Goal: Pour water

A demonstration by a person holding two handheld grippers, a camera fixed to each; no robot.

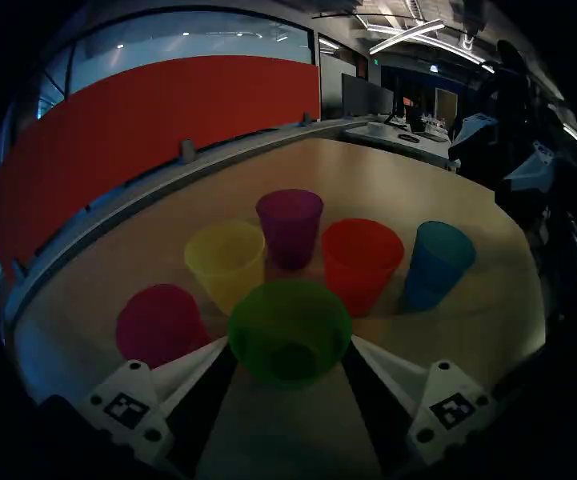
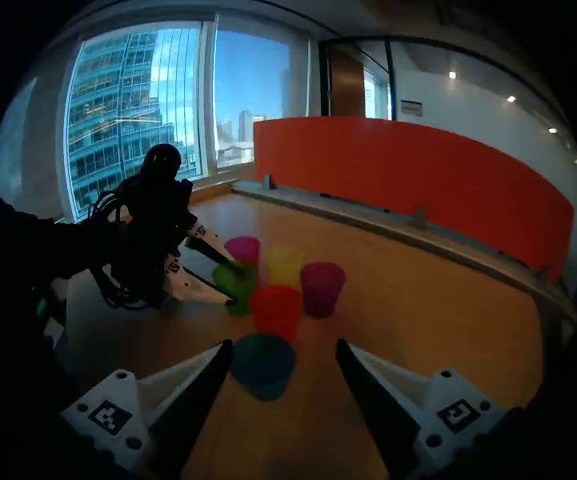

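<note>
Six translucent cups stand clustered on a wooden table (image 1: 416, 184). A green cup (image 1: 290, 332) sits between the fingers of my left gripper (image 1: 290, 342), which is open wide with one finger close to each side of the cup. Behind it are a pink cup (image 1: 160, 324), a yellow cup (image 1: 226, 262), a purple cup (image 1: 290, 226), a red cup (image 1: 362, 264) and a blue cup (image 1: 438, 264). My right gripper (image 2: 282, 346) is open, with the blue cup (image 2: 262, 364) just ahead between its tips. The left gripper (image 2: 234, 284) flanks the green cup (image 2: 236, 286).
A person's dark sleeve and hand (image 2: 140, 232) hold the left gripper at the table's left. An orange partition (image 2: 416, 172) on a grey rail (image 2: 384, 220) runs along the far edge of the table. Large windows (image 2: 144, 104) lie behind it.
</note>
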